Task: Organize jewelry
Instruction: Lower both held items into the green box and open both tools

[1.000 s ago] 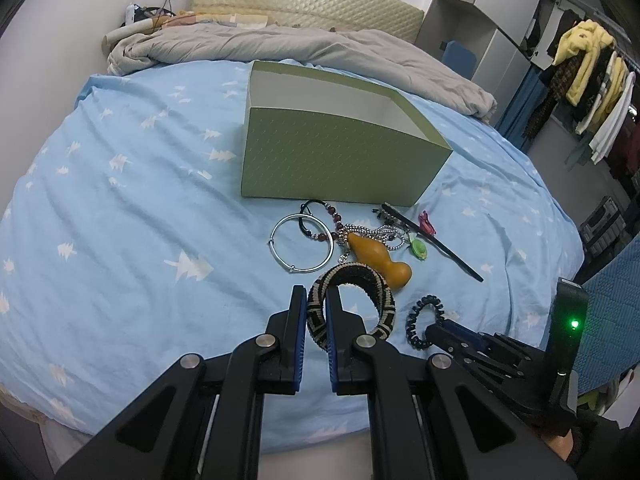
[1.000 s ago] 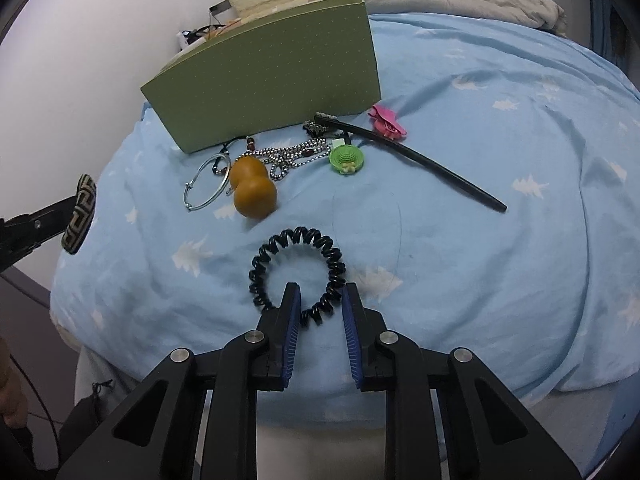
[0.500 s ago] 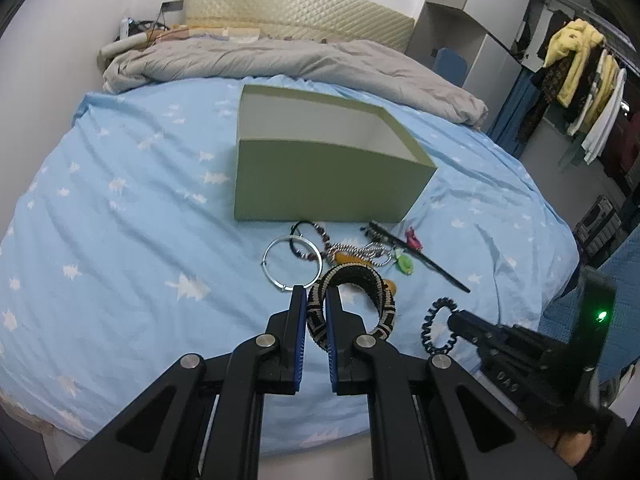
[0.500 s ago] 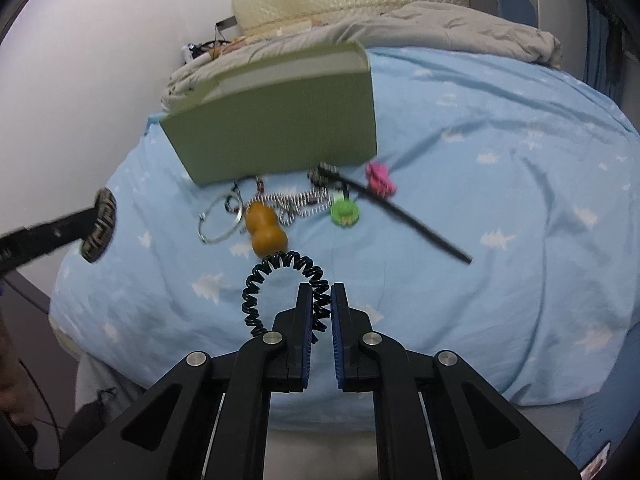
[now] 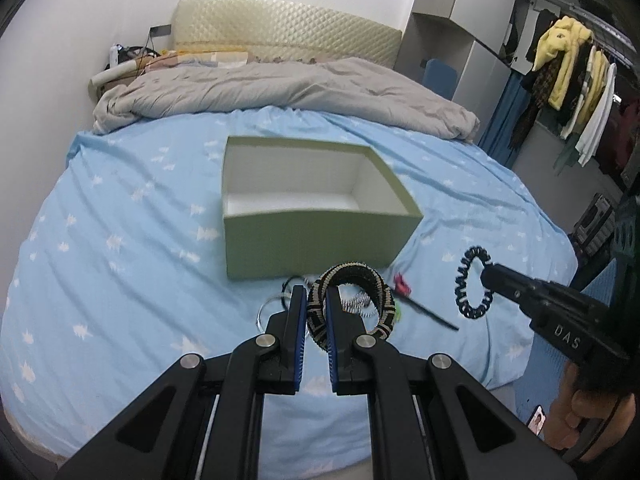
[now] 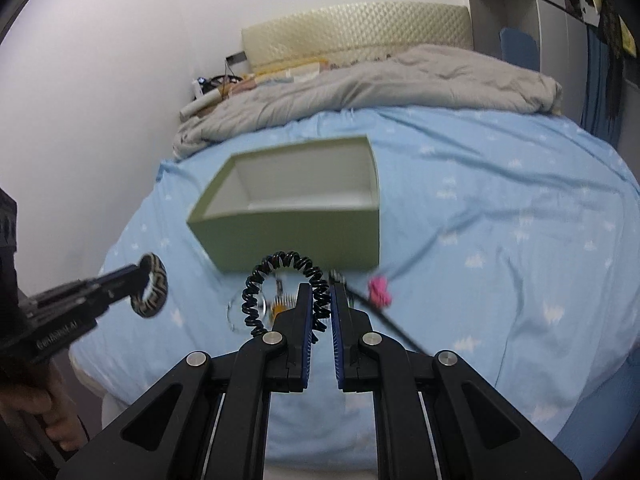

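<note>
My left gripper (image 5: 316,300) is shut on a black-and-cream woven bangle (image 5: 356,280) and holds it above the bed, in front of the open green box (image 5: 316,240). It also shows in the right wrist view (image 6: 150,290). My right gripper (image 6: 320,300) is shut on a black spiral hair tie (image 6: 280,264), lifted off the bed; the tie shows in the left wrist view (image 5: 472,284) to the right of the box. The box (image 6: 288,232) is empty with a white inside. A silver bangle (image 5: 266,308), bead chain and gourd lie partly hidden under the bangle.
A black hair stick (image 5: 432,314) with a pink clip (image 5: 402,284) lies on the blue star-print sheet (image 5: 120,280). A grey duvet (image 5: 280,88) is bunched at the headboard. A wardrobe and hanging clothes (image 5: 568,80) stand to the right of the bed.
Both grippers have risen and moved toward the box. The right gripper closed on the spiral hair tie and lifted it off the sheet. The left keeps hold of the woven bangle.
</note>
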Available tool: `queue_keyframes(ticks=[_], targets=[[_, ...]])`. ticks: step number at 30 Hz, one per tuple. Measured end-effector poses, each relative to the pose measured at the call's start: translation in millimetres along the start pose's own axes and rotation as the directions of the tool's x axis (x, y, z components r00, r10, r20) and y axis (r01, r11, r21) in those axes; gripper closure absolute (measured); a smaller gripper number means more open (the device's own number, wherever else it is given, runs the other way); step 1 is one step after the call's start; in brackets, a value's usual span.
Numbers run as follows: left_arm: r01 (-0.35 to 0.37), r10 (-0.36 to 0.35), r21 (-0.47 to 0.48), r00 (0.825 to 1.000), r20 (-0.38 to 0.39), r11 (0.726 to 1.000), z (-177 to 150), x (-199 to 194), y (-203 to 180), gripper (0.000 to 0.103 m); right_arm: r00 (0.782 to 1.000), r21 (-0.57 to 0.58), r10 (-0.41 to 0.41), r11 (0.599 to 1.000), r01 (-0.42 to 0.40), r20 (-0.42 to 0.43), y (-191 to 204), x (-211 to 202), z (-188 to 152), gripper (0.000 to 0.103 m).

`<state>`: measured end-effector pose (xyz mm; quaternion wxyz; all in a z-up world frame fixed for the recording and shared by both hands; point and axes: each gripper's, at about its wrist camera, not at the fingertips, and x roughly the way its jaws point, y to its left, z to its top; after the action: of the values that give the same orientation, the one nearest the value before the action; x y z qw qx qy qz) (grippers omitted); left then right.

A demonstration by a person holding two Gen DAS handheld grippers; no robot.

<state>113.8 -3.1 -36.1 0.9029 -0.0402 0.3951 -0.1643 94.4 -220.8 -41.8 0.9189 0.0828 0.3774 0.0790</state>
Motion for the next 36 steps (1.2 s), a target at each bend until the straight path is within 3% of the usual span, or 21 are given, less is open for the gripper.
queue_keyframes(ticks=[10,18,28,36], targets=[[-0.015,0.015,0.027,1.0,-0.002,1.0,55.4,33.7,5.6,0.095,1.0,-0.03,-0.008,1.0,0.009,0.025,3.0,31.5,60.5,0.096],[-0.023,0.024,0.019,0.999,-0.048,1.0,89.2,91.5,23.7,0.095,1.0,-0.022,-0.017,1.0,0.017,-0.015,-10.4,92.6,98.1,0.096],[-0.043,0.041,-0.015,0.99,-0.135,0.999,96.2,159.5,56.0,0.093,0.992,0.004,-0.01,1.0,0.01,-0.128,-24.0,166.3,97.9,0.095],[-0.057,0.047,-0.056,0.987,-0.156,0.997,99.7,166.6,64.6,0.092,0.99,0.015,0.022,1.0,-0.02,-0.138,-23.5,171.5,97.4,0.093]])
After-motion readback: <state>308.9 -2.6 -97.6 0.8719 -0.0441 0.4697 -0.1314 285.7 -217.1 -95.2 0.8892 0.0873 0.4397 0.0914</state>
